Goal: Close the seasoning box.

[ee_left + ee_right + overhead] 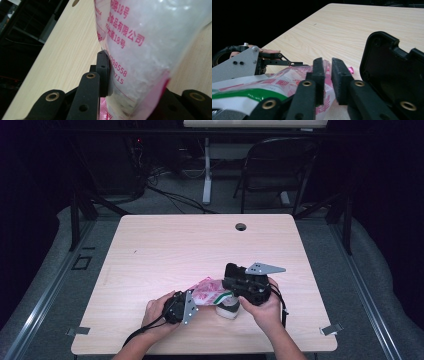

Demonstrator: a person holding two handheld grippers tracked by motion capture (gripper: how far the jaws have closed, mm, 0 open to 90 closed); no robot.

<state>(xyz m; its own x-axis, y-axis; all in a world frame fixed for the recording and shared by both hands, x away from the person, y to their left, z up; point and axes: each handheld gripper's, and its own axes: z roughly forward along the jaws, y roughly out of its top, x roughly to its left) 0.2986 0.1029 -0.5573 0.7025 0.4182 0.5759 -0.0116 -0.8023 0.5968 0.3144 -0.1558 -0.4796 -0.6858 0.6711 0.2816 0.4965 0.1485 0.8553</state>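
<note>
1. Plastic bag (207, 290), clear with pink print, lies on the near middle of the wooden table (165, 250), stretched between the two grippers; a white object with a green band (227, 307) sits inside its right end.
2. Left gripper (187, 306): its jaws are clamped on the bag's left edge, the film pressed against the left pad in the left gripper view. Keep this hold firm and low as the anchor.
3. Right gripper (235, 287): in the right gripper view the jaws stand nearly together with a thin fold of film (327, 75) between them, so it pinches the bag mouth.
4. Judgement: the step appears to be opening the bag. Pull the edges apart gently, pinching one layer only, to avoid tearing.
</note>
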